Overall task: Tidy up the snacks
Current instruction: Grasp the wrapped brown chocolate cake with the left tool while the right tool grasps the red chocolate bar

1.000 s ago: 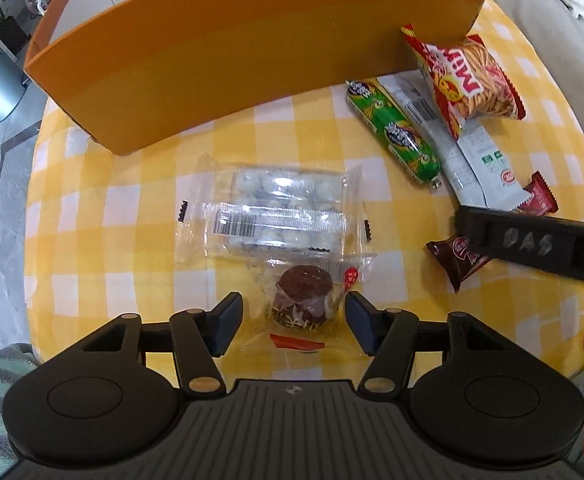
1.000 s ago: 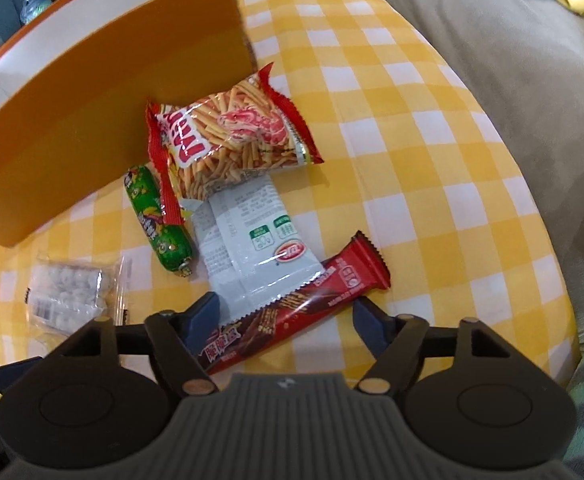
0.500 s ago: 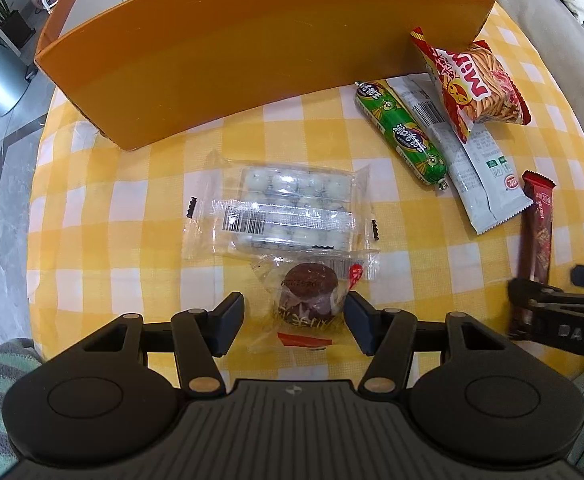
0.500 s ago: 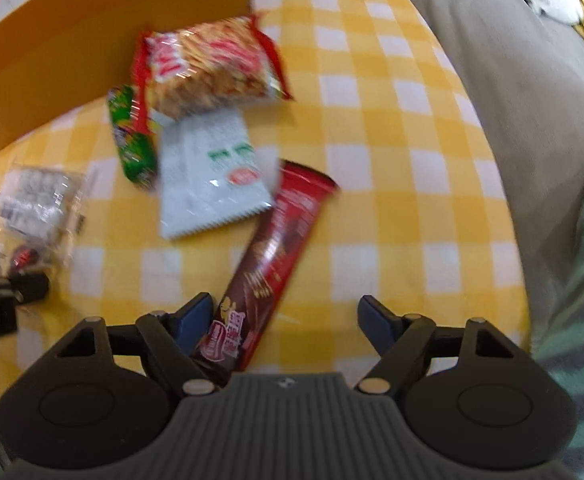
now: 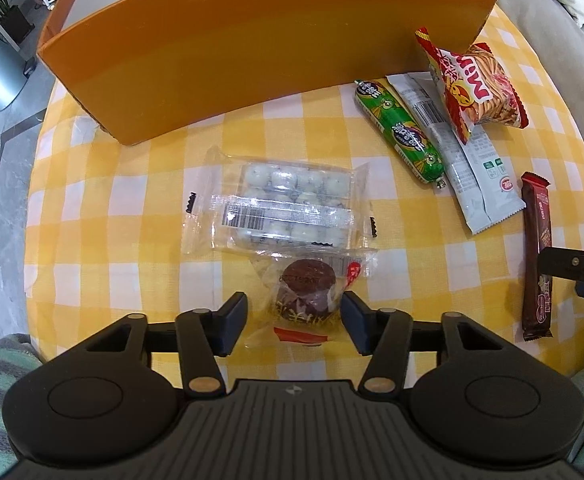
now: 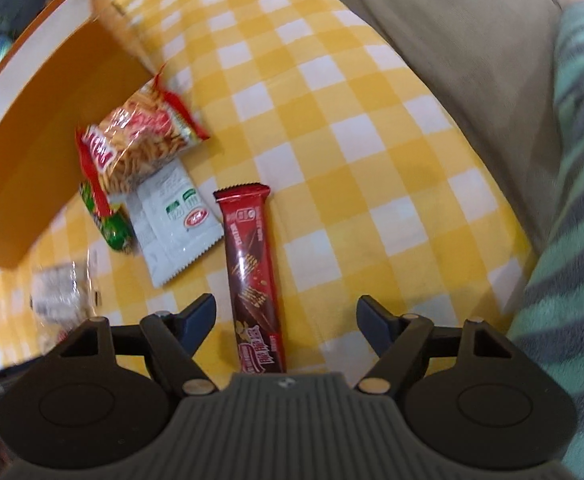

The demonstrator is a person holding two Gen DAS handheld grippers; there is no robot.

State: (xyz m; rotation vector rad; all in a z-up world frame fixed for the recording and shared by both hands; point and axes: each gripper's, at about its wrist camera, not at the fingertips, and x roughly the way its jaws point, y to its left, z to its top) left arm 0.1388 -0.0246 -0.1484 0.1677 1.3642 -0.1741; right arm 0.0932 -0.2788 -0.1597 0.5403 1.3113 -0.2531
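1. My left gripper is spread apart, its fingers flanking a wrapped chocolate cupcake on the yellow checked tablecloth.
2. My right gripper is also apart, with the red chocolate bar lying lengthwise between its fingers, untouched.
3. An orange box stands behind the snacks.

A: Any print you can make out?

B: The red stick-snack bag carries big white letters, seen upside down, something like "MiW". The clear cake wrapper has a stamped number across the top, too faint to read fully.

A: And the others?

B: The green sausage, the grey sachet and the dark red bar bear Chinese characters and a barcode, too small to read.
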